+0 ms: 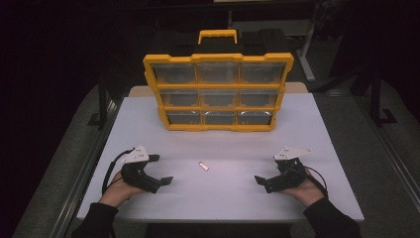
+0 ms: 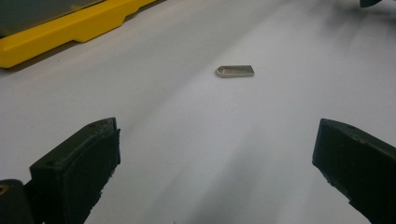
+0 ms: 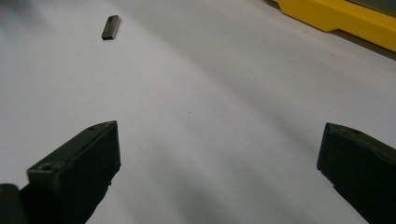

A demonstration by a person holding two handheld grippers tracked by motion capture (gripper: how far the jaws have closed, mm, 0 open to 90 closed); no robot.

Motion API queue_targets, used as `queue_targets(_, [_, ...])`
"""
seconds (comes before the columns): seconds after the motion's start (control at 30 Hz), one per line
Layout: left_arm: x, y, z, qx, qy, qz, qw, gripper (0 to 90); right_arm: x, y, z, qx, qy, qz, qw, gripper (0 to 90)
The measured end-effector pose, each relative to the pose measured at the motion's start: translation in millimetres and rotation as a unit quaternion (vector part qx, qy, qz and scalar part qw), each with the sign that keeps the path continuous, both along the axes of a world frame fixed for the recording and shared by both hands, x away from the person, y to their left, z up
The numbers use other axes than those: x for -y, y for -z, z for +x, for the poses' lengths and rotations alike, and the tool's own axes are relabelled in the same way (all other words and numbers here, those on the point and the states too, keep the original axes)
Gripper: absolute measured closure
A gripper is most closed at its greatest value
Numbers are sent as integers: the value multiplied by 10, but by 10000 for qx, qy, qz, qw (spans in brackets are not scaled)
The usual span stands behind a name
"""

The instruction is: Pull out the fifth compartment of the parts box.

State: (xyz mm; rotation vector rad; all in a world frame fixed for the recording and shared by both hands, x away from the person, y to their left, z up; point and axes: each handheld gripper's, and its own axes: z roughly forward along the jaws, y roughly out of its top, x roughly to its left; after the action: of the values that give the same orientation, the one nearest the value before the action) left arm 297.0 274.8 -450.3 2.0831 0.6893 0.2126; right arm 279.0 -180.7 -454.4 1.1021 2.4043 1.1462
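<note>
A small flat silver metal piece (image 1: pixel 203 166) lies on the white table (image 1: pixel 218 198), midway between the two hands. My left gripper (image 1: pixel 161 169) rests on the table to its left, open and empty, pointing toward it. In the left gripper view the metal piece (image 2: pixel 236 71) lies ahead of the wide-open left gripper (image 2: pixel 217 154). My right gripper (image 1: pixel 267 168) sits to the right of the piece, also open with nothing between its fingers. From the right gripper view, the metal piece (image 3: pixel 110 27) is far ahead at the upper left of the right gripper (image 3: pixel 219 158).
A yellow organizer case (image 1: pixel 218 91) with several clear drawers and a yellow handle stands upright at the back of the table. Its lower yellow edge (image 2: pixel 70 28) shows in the left gripper view and again (image 3: pixel 345 18) in the right gripper view. Dark floor surrounds the table.
</note>
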Motion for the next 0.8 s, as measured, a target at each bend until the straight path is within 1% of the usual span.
queue_targets(0.23, [23, 11, 5, -23, 16, 56, 10000, 3, 7, -5, 5, -8, 25, 72, 10000, 0])
queue_targets(0.4, [20, -1, 11, -5, 41, -6, 10000, 3, 9, -14, 12, -7, 37, 131, 9999, 0])
queue_targets(0.53, [35, -16, 13, 23, 61, -5, 10000, 3, 5, -10, 16, -22, 16, 106, 9999, 0])
queue_targets(0.7, [52, -31, 19, 38, 65, -53, 10000, 4, -4, -8, 16, -36, -31, 100, 9999, 0])
queue_targets(0.73, [74, -46, 31, 47, 68, -115, 9999, 4, -1, -9, 15, -30, -27, 101, 9999, 0])
queue_targets(0.8, [85, -51, 38, 56, 88, -102, 9999, 4, 0, -10, 17, -26, -25, 104, 9999, 0])
